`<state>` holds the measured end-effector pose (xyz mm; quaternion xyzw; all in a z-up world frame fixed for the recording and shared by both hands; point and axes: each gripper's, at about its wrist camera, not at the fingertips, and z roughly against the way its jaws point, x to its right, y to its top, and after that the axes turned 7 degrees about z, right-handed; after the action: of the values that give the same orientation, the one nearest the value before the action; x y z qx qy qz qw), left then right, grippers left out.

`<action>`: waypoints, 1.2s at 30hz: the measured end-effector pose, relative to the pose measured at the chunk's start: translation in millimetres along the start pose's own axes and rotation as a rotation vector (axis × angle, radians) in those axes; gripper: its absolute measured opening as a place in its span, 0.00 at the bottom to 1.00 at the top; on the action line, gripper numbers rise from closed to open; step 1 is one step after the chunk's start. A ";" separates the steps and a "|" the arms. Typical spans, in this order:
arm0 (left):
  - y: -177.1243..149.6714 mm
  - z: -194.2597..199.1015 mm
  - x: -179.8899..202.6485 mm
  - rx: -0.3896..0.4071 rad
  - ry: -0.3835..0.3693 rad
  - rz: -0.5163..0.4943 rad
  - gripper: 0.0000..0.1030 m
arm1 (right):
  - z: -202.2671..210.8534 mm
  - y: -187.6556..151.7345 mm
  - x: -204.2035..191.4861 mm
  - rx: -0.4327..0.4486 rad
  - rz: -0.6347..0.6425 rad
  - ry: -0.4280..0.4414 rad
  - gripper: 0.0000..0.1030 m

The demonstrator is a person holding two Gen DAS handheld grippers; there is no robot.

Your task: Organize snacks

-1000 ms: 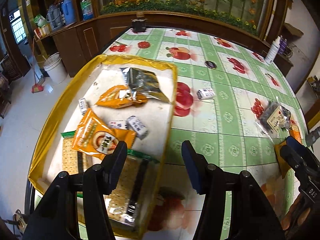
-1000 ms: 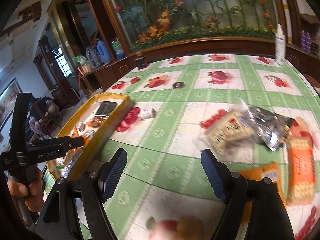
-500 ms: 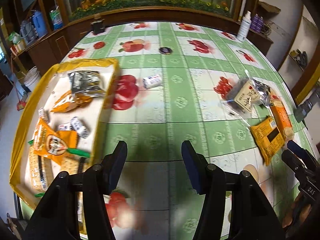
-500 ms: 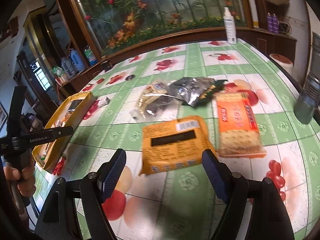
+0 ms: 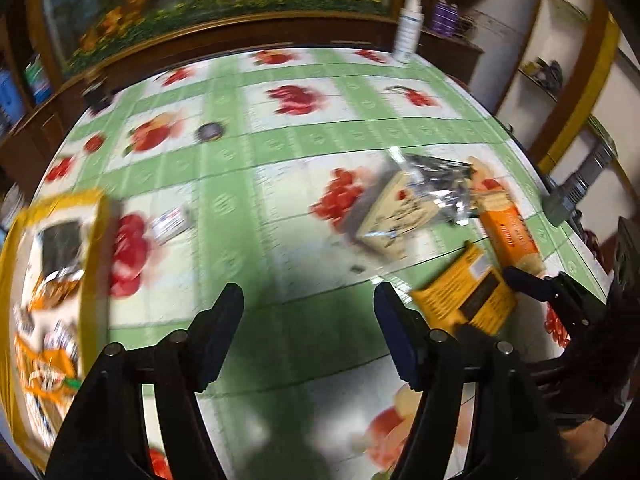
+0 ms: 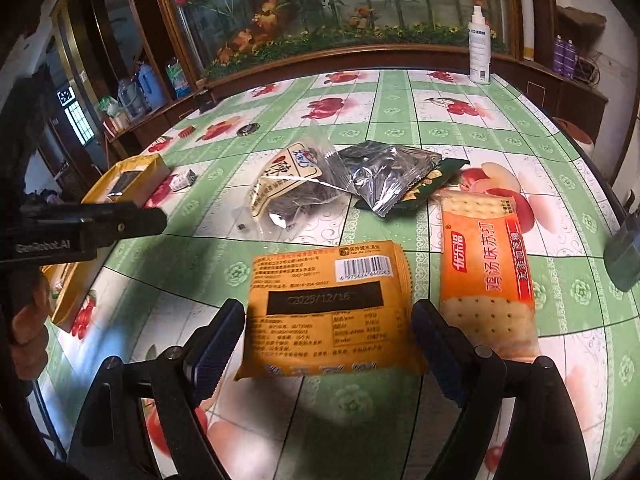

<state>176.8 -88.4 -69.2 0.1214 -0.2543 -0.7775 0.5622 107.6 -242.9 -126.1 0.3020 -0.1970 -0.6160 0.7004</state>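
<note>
- Since half a second ago the right gripper [image 6: 328, 338] has closed in on the flat orange-yellow snack packet with a barcode and black date strip [image 6: 330, 306], which now lies between its wide-spread fingers; neither pad is seen pressing it.
- The left gripper [image 5: 308, 330] has swung right across the green-and-white fruit-print tablecloth [image 5: 280, 148], so the yellow-rimmed tray [image 5: 94, 240] holding sorted snacks has slid to the left edge of its view. Its jaws stand wide apart, holding nothing, above bare cloth.
- Just right of the packet lies the long orange cracker pack with red lettering [image 6: 486, 272].
- Beyond them rest a clear bag with a cream label [image 6: 286, 184] and a crinkled silver foil pouch [image 6: 384, 178], touching each other.
- A small white wrapped sweet [image 6: 182, 179] sits on the cloth beside the tray.
</note>
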 end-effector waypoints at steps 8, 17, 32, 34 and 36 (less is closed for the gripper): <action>25.0 -44.4 34.6 -0.059 -0.052 -0.094 0.65 | -2.4 3.0 2.4 0.000 0.000 0.021 0.87; 33.8 -75.3 49.5 -0.065 -0.040 -0.135 0.71 | -3.5 2.9 1.4 0.002 0.005 0.030 0.89; 8.3 -35.8 -15.3 -0.018 -0.039 0.063 0.47 | -10.5 7.5 -9.7 -0.039 0.045 -0.013 0.90; -1.4 -24.8 -26.2 -0.012 -0.041 0.095 0.47 | -14.5 8.8 -15.9 -0.067 0.077 -0.037 0.92; -11.6 -13.8 -35.7 -0.007 -0.044 0.120 0.47 | -18.2 9.4 -21.9 -0.081 0.100 -0.055 0.92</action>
<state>186.0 -55.8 -90.5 0.0866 -0.2707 -0.7459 0.6023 122.9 -217.5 -131.2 0.2460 -0.2060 -0.5956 0.7364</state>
